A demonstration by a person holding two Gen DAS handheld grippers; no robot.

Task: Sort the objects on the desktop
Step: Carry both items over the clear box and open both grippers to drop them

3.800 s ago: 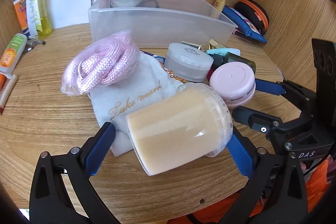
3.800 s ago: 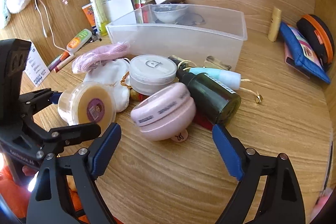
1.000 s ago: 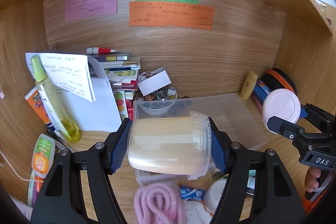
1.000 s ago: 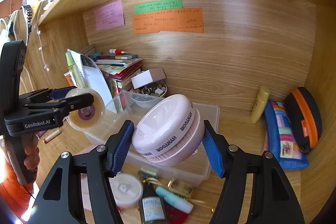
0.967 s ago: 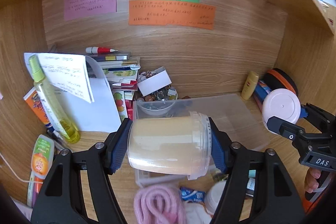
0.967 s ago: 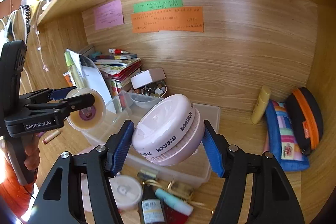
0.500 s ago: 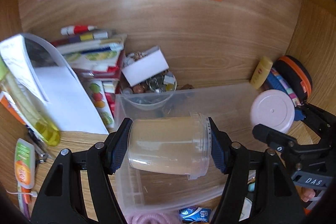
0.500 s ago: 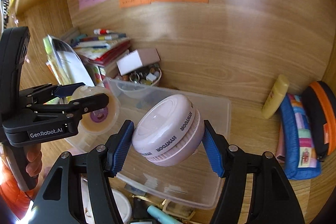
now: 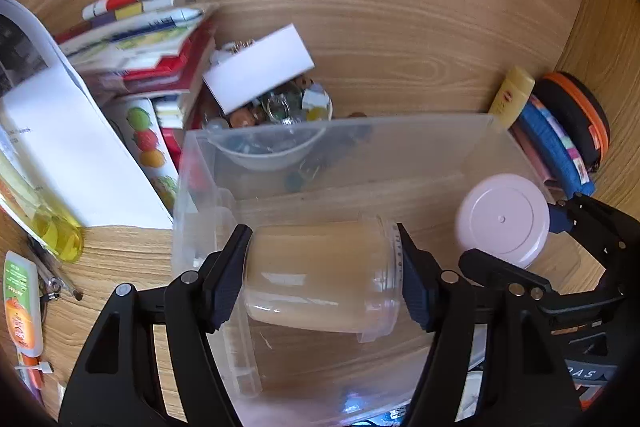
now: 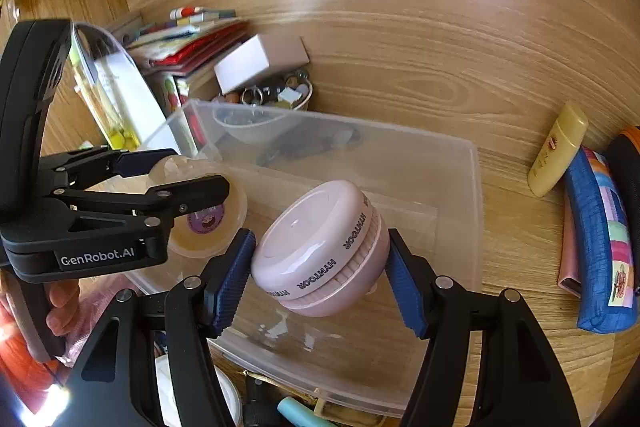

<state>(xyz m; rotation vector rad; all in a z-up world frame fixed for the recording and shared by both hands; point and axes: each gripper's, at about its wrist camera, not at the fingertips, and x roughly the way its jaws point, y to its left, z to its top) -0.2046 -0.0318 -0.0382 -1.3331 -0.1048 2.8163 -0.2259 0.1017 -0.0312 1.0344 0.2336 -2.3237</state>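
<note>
The left gripper (image 9: 322, 277) had its fingers clamped on the ends of a clear jar (image 9: 320, 277) of beige cream, held on its side over the left half of the clear plastic bin (image 10: 476, 211). The right gripper (image 10: 320, 277) had its fingers pinching a round pink case (image 10: 320, 247), tilted, over the middle of that bin. Neither thing appeared to rest on the bin's floor yet, and the bin itself looked empty. Behind the bin stood a bowl of small trinkets (image 9: 276, 123); right of it lay a yellow tube (image 10: 556, 151) and a blue pouch (image 10: 600, 239). In front of the bin, a white round tub (image 10: 224, 399) and a pale blue tube (image 10: 296, 413) waited on the tabletop (image 10: 520, 227). By my reading the sorting was barely begun: both pieces needed setting down and releasing, and more remained outside.
</note>
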